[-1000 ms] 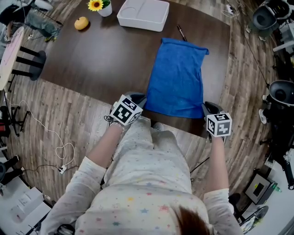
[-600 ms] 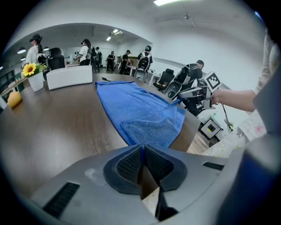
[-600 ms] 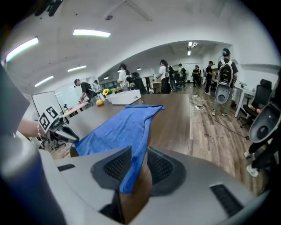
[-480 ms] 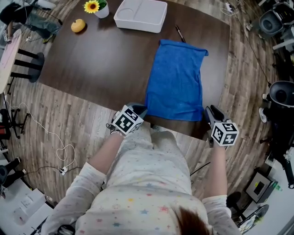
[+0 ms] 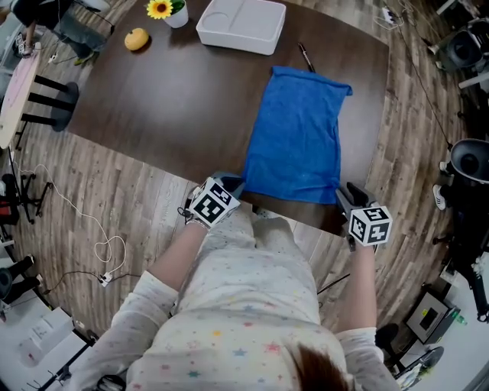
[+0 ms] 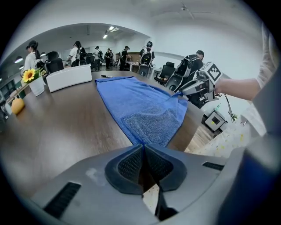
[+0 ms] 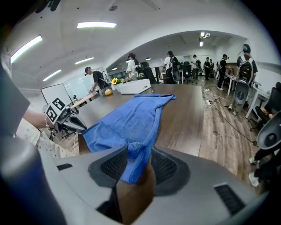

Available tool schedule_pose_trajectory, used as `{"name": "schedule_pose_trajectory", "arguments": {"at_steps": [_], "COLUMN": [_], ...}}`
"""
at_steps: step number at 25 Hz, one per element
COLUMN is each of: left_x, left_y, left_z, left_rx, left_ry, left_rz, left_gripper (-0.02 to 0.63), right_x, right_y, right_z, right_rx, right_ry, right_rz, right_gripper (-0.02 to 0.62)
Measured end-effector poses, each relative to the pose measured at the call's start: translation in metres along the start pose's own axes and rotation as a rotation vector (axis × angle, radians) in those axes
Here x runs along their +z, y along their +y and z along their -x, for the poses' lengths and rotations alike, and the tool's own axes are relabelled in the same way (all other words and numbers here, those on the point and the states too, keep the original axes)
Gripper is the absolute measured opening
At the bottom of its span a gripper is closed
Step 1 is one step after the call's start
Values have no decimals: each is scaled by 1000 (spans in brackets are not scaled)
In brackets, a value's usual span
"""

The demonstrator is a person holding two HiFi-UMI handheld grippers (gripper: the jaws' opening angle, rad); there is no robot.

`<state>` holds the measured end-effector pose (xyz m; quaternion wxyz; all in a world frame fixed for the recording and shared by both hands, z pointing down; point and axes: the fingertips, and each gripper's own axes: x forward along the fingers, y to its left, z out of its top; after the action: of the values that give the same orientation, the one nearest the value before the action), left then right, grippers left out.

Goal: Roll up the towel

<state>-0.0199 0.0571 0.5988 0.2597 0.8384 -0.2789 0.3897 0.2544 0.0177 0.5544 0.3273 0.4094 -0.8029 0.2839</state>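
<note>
Dark wooden table (image 5: 153, 99) on plank floor (image 5: 114, 198); white tray (image 5: 241, 23) and sunflower (image 5: 160, 8) at upper left. Right gripper (image 7: 137, 163) clamps the blue towel (image 5: 298, 130); left gripper (image 6: 143, 151) has its jaws together, perhaps nipping its corner.

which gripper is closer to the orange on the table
Left. The left gripper is at the towel's near left corner, on the orange's side; the right gripper grips the near right corner, farther away.

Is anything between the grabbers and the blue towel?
Nothing visible. The right gripper pinches the towel at its near edge, and the left gripper, jaws shut, sits at the other near corner. Nothing lies on the towel; the pen and white tray lie beyond its far end.
</note>
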Motion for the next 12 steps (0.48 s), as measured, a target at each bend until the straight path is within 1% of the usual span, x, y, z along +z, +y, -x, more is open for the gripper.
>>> {"name": "schedule_pose_trajectory", "arguments": {"at_steps": [4, 8, 9, 11, 12], "left_x": [-5, -8, -8, -7, -6], "left_y": [2, 5, 7, 11, 11], "left_z": [3, 8, 10, 16, 18], "left_rx": [18, 46, 58, 77, 80], "left_ry": [9, 3, -6, -37, -56], "left_rz": [-8, 5, 8, 19, 25], "left_gripper": [18, 18, 18, 18, 18], "right_x": [6, 23, 23, 12, 5], "right_y": [7, 5, 8, 13, 13], "right_z": [-3, 5, 3, -7, -13], "right_rx": [22, 37, 53, 80, 77], "right_ry": [4, -59, -45, 35, 80], "right_rz": [36, 13, 23, 66, 96], "right_gripper": [175, 173, 173, 173, 151]}}
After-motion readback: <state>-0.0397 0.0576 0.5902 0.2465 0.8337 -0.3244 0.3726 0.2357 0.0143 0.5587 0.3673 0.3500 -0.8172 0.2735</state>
